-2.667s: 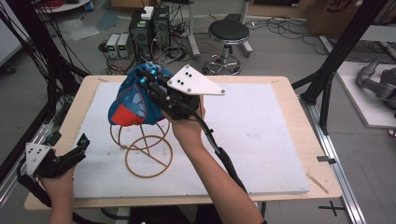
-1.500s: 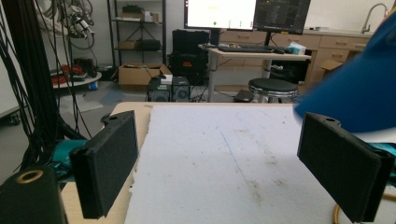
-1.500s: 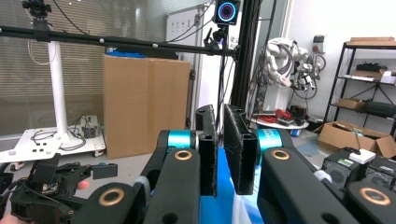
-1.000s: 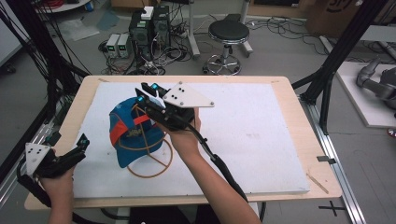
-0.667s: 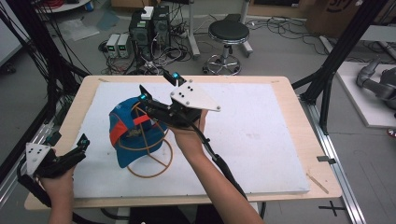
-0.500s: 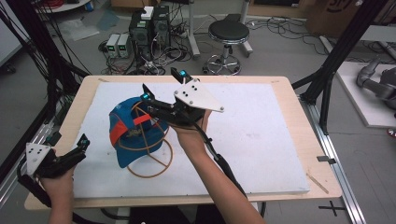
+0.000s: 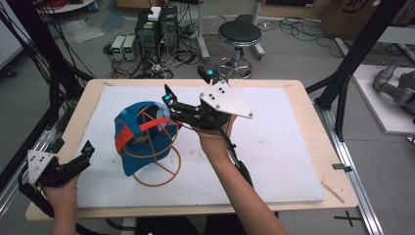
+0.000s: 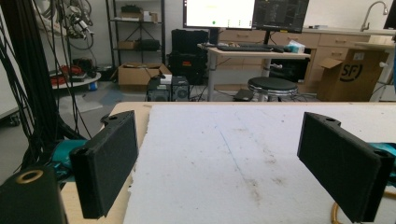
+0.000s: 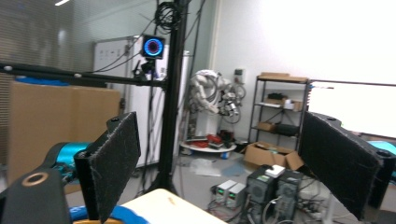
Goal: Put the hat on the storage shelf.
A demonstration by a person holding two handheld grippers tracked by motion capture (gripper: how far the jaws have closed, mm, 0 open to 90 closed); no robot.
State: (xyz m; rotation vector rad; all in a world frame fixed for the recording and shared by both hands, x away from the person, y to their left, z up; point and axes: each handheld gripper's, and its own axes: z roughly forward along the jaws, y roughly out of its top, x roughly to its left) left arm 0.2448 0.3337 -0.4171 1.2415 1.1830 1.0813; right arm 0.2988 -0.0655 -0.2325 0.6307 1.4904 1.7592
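Note:
A blue cap with an orange-red strap sits on a gold wire stand, left of centre on the white foam board. My right gripper hovers just right of the cap and above it, open wide, nothing between its jaws. It points left and upward; in the right gripper view the cap's blue edge shows at the bottom. My left gripper rests at the table's front left corner, open and empty. The stand's wire base shows beside its right jaw.
The foam board lies on a wooden table. Black frame posts stand at the left and right. Beyond the far edge are a stool and computer boxes. A small stick lies at the front right.
The right gripper lowered the cap onto the wire stand, opened, and has lifted up and to the right, clear of the cap. The left gripper has stayed put.

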